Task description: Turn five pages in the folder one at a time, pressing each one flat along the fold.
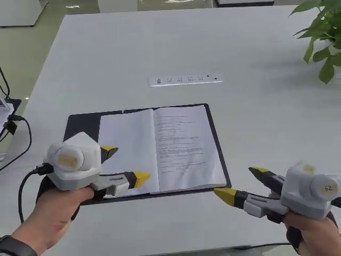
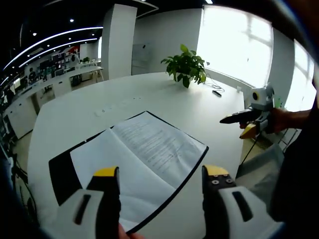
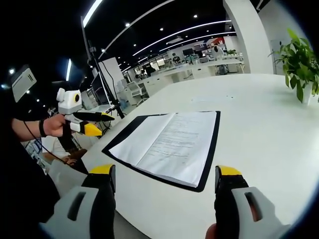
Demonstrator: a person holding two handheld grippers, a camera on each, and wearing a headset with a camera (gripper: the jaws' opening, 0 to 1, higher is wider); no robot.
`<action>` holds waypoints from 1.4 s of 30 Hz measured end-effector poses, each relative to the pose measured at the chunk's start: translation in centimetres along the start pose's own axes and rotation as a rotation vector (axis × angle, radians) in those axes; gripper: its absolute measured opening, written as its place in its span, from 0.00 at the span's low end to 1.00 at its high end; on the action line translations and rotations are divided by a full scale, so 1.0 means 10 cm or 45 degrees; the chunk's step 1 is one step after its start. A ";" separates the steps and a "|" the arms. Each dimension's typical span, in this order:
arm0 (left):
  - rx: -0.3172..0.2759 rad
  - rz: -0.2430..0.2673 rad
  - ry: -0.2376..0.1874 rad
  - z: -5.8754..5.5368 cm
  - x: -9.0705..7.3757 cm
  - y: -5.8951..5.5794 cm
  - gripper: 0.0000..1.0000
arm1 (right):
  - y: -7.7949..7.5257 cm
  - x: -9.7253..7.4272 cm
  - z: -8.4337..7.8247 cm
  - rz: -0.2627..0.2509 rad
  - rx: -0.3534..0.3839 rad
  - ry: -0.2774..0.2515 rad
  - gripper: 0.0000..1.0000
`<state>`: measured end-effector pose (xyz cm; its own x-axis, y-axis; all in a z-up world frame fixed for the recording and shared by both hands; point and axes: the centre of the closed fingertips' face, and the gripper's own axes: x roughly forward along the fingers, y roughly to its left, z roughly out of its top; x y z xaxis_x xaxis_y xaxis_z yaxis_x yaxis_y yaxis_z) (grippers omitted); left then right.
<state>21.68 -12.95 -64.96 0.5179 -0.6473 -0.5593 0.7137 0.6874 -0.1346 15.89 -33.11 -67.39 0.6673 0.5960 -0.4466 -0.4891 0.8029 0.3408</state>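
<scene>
One white table (image 1: 266, 106) carries one open folder (image 1: 82, 127) near its front edge. One plant (image 1: 322, 32) stands at the far right corner. Two grippers hover with jaws wide and empty: the left gripper (image 1: 127, 163) over the folder's front left, the right gripper (image 1: 240, 182) just off its front right corner. One power strip (image 1: 185, 80) lies mid-table.

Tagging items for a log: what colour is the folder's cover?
The folder's cover is black, clearest in the head view.
</scene>
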 end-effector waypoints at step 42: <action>0.226 -0.237 0.233 0.02 1.90 -0.91 0.66 | -0.08 -0.05 -0.13 0.025 0.054 0.013 0.78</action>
<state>25.16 -31.57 -74.24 0.2887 -0.6752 -0.6787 0.8678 0.4840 -0.1123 15.22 -33.98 -68.50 0.6518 0.6121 -0.4478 -0.4776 0.7900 0.3845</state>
